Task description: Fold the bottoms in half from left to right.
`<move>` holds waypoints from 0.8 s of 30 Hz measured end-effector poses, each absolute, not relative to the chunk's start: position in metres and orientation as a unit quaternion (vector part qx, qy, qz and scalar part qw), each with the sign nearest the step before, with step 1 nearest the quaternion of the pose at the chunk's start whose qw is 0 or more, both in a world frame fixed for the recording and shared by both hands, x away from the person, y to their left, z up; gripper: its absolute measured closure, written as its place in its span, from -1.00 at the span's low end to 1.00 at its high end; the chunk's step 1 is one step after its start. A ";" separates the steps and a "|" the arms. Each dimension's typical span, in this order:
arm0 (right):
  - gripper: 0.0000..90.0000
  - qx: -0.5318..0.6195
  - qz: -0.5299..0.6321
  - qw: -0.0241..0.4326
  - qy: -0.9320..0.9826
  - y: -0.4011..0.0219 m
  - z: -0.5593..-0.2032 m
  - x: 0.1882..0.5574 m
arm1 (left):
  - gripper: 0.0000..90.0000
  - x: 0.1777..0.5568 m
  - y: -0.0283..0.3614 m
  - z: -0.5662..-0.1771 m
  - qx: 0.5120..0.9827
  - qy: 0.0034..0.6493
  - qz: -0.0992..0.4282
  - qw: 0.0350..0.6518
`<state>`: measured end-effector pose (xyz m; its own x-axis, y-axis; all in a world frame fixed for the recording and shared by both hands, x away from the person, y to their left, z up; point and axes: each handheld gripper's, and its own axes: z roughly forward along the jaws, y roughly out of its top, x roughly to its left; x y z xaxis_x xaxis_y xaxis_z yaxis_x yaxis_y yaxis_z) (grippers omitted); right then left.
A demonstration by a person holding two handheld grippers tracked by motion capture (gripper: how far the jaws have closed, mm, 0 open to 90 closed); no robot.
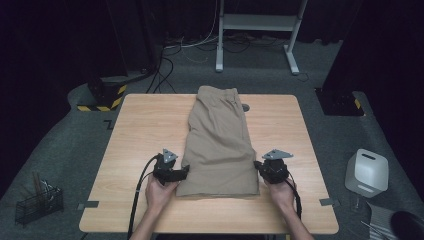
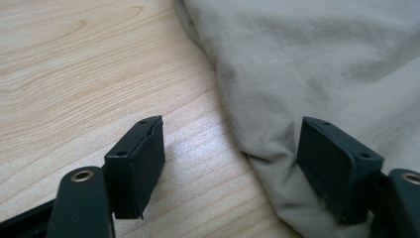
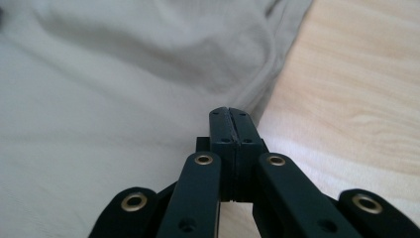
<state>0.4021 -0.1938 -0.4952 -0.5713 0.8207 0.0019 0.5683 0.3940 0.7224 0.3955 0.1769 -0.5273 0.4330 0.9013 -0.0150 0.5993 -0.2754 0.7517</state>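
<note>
Shorts [image 1: 218, 142] lie between the wide-open left tool [image 1: 186, 171] and the closed, empty right tool [image 1: 256, 164].

A dark lab or studio: black curtains [image 1: 60, 45], floor cables [image 1: 165, 70], hazard-striped base [image 1: 102, 97], 1 wooden table [image 1: 145, 130].

Worktop [image 1: 140, 130]: light wood, rounded corners, centre of the frame; grey tape tabs near its lower corners.
Floor [image 1: 75, 150]: grey carpet all round.
Wire basket [image 1: 37, 205]: black, lower left, sticks standing in it.
Striped block [image 1: 102, 97]: yellow-and-black edged, left of the worktop's far corner.
Cables [image 1: 165, 65]: black and white, loose on the floor, upper centre.
White frame [image 1: 257, 22]: two legs on feet, top centre.
White box [image 1: 367, 172]: right, slot in its top.
Black mat [image 1: 340, 102]: upper right.
</note>
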 end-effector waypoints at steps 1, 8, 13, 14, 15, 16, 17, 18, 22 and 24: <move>0.99 0.427 0.335 0.178 0.820 -0.192 -0.499 0.403 | -0.40 0.395 0.177 -0.527 0.770 0.488 0.214 0.352; 0.43 0.440 0.353 0.185 0.805 -0.191 -0.505 0.405 | -0.27 0.397 0.178 -0.526 0.767 0.485 0.200 0.369; 0.11 0.454 0.379 0.211 0.779 -0.190 -0.492 0.416 | -0.23 0.411 0.178 -0.513 0.761 0.487 0.195 0.382; 0.07 0.459 0.380 0.211 0.775 -0.190 -0.492 0.421 | -0.23 0.415 0.177 -0.510 0.758 0.489 0.195 0.385; 0.05 0.465 0.380 0.206 0.772 -0.189 -0.493 0.425 | -0.19 0.419 0.176 -0.508 0.755 0.489 0.197 0.390; 0.04 0.472 0.381 0.200 0.769 -0.189 -0.495 0.430 | -0.15 0.424 0.175 -0.507 0.753 0.491 0.193 0.394; 0.06 0.476 0.383 0.195 0.768 -0.189 -0.498 0.434 | -0.13 0.429 0.174 -0.506 0.752 0.494 0.189 0.394; 0.13 0.478 0.381 0.189 0.768 -0.189 -0.501 0.437 | -0.08 0.434 0.173 -0.506 0.754 0.495 0.184 0.392; 0.56 0.472 0.370 0.167 0.782 -0.187 -0.511 0.441 | 0.26 0.444 0.168 -0.512 0.755 0.499 0.156 0.396; 0.72 0.468 0.362 0.163 0.789 -0.185 -0.515 0.441 | 0.51 0.445 0.166 -0.517 0.758 0.503 0.152 0.386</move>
